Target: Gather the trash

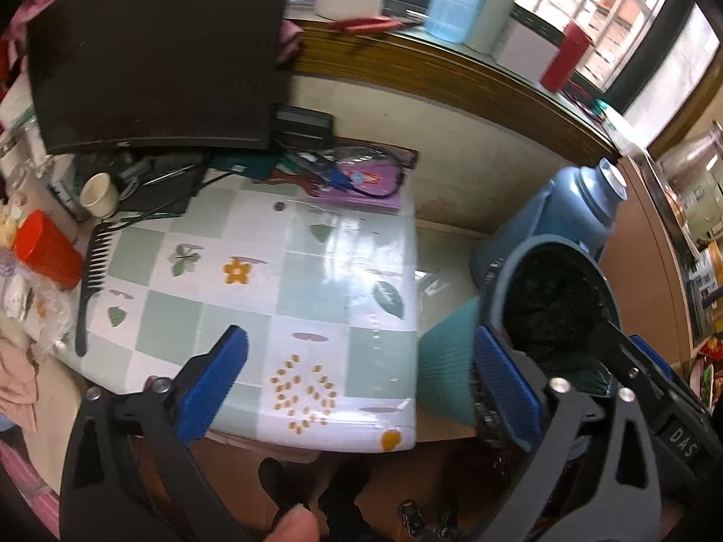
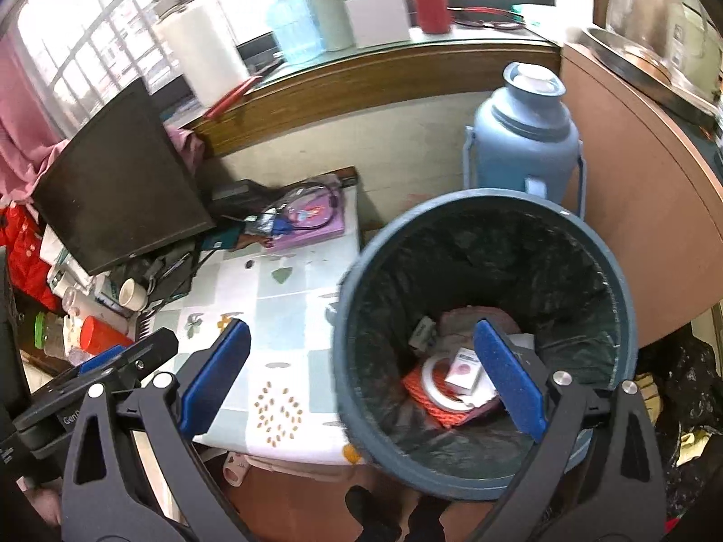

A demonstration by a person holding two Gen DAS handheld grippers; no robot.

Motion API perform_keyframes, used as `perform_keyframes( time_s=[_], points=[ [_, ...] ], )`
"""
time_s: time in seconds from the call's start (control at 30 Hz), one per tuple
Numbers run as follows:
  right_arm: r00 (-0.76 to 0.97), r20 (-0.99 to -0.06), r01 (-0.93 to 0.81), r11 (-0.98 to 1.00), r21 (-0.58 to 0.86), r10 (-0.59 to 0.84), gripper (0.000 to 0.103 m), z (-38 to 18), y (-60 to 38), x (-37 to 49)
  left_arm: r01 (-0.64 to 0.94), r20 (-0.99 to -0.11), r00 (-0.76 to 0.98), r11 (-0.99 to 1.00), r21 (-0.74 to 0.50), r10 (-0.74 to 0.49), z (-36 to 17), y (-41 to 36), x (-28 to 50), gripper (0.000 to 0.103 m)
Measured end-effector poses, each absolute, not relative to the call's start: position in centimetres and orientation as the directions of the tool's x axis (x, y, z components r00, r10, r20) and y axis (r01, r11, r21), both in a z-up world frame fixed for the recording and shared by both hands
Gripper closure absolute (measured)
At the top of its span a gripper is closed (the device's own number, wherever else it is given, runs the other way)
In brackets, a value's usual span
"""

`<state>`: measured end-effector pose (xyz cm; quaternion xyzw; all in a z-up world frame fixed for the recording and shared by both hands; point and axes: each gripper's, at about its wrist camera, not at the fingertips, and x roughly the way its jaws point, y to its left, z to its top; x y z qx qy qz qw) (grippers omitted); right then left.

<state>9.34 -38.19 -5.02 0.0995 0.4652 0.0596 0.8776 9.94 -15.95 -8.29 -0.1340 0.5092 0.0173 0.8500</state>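
Note:
A blue trash bin point(image 2: 488, 474) with a black liner stands right of the table; inside lie a tape roll point(image 2: 436, 381), a small white box point(image 2: 463, 368), orange netting and pink scraps. The bin also shows in the left wrist view point(image 1: 510, 280). My right gripper point(image 2: 361, 379) is open and empty, over the bin's left rim. My left gripper point(image 1: 361, 388) is open and empty above the table's near edge. The table point(image 1: 253, 298) has a green-and-white checked cover.
A dark monitor point(image 1: 158, 54), black comb point(image 1: 92, 280), orange cup point(image 1: 45, 248), paper cup point(image 1: 97, 194) and purple book point(image 1: 361, 183) sit on the table. A blue jug point(image 2: 524, 135) stands behind the bin. A wooden cabinet point(image 2: 641, 207) is at right.

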Motion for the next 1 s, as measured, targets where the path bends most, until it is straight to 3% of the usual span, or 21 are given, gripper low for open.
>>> perform_keyframes(
  time_s=[1.0],
  points=[
    [0.457, -0.843, -0.238, 0.953, 0.189, 0.282, 0.005, -7.7, -17.4, 8.8, -0.366, -0.871, 0.491, 0.911, -0.191, 0.015, -10.0, 3.1, 5.0, 0.005]
  ],
)
